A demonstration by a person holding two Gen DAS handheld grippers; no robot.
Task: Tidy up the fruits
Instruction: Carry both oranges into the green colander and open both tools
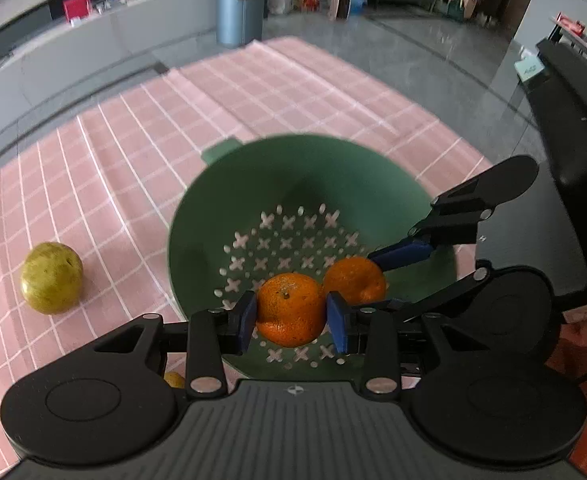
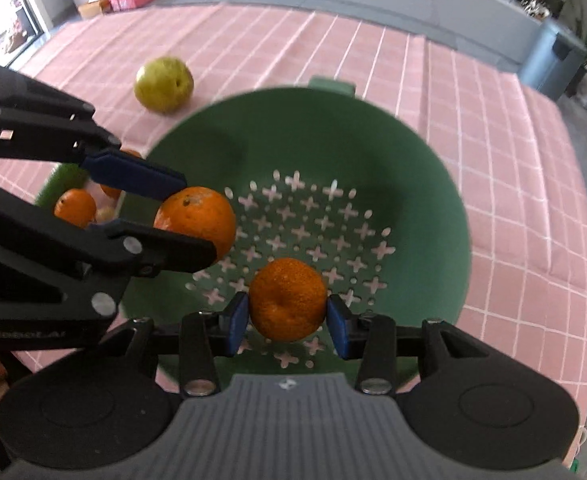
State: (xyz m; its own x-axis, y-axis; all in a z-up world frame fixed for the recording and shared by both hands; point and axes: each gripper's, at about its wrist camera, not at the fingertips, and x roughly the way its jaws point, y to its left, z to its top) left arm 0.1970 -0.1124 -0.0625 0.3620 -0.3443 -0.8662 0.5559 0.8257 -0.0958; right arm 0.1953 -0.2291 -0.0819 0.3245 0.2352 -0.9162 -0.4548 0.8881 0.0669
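Observation:
Both grippers hang over a green colander [image 1: 305, 160] on a pink checked cloth, and each holds a mandarin. My left gripper [image 1: 292, 318] is shut on a mandarin [image 1: 289, 300], its blue pads pressing both sides. In the left wrist view, my right gripper [image 1: 377, 280] reaches in from the right, shut on a second mandarin [image 1: 351, 280] close beside the first. The right wrist view shows my right gripper [image 2: 287, 320] clamping its mandarin [image 2: 287, 292] above the colander's [image 2: 413, 152] perforated bottom. My left gripper [image 2: 197, 220] comes in from the left there with its mandarin [image 2: 201, 216].
A yellow-green round fruit [image 1: 51, 278] lies on the cloth left of the colander, also the fruit [image 2: 164, 84] beyond the rim in the right wrist view. A green tray [image 2: 59, 184] with more mandarins [image 2: 75, 206] sits behind the left gripper. A black chair [image 1: 573, 128] stands past the table's right edge.

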